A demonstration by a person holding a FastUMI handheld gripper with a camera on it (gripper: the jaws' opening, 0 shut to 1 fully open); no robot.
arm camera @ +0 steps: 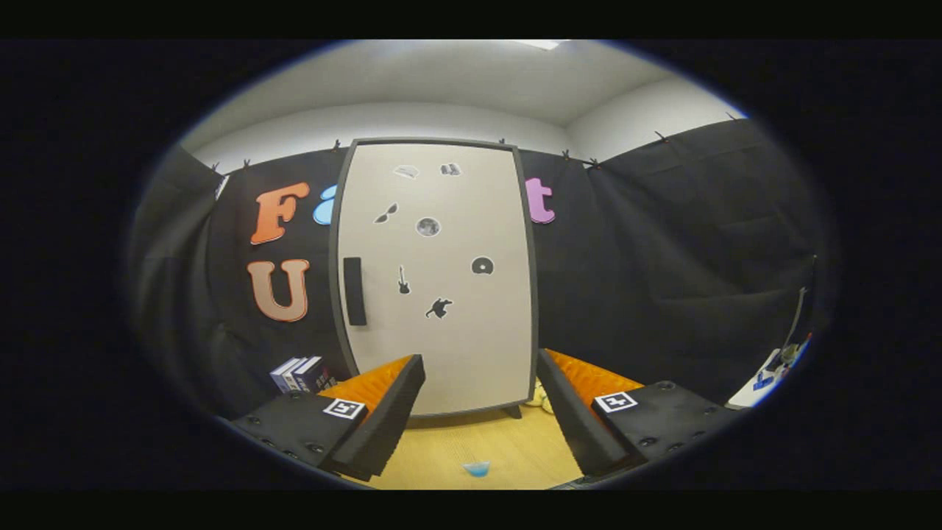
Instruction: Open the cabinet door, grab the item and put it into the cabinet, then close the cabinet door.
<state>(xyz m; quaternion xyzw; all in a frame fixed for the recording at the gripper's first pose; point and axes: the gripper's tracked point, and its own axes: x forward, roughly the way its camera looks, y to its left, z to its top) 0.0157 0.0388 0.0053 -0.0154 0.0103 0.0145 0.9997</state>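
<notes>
A: Claw released, fingers spread wide at the bottom of the frame, nothing between them but bare wooden surface. Cabinet stands centre frame, straight beyond the fingers, its door shut flush.

B: Handle?

A: One dark vertical bar handle, on the door's left side at mid height. So my guess is the hinges sit on the right and the door swings out toward the right finger.

B: How to take it well, then?

A: Judgement only: shift the claw left and up until the handle sits between the fingers, close across the bar's narrow width, then pull along an arc rather than straight back, so the fingers don't slide off. Open it wide enough to leave room for the item afterwards.

B: And the item?

A: Uncertain. A small blue object lies on the surface between the fingers, at the bottom of the frame, well short of the cabinet. A pale yellowish thing peeks out by the cabinet's lower right corner, partly hidden by the right finger. Can't tell which is meant.

B: Counts?

A: One cabinet, one door, one handle. Seven small dark stickers on the door. A few books standing left of the cabinet's base, three as best I can count. One blue object, one yellowish one.
</notes>
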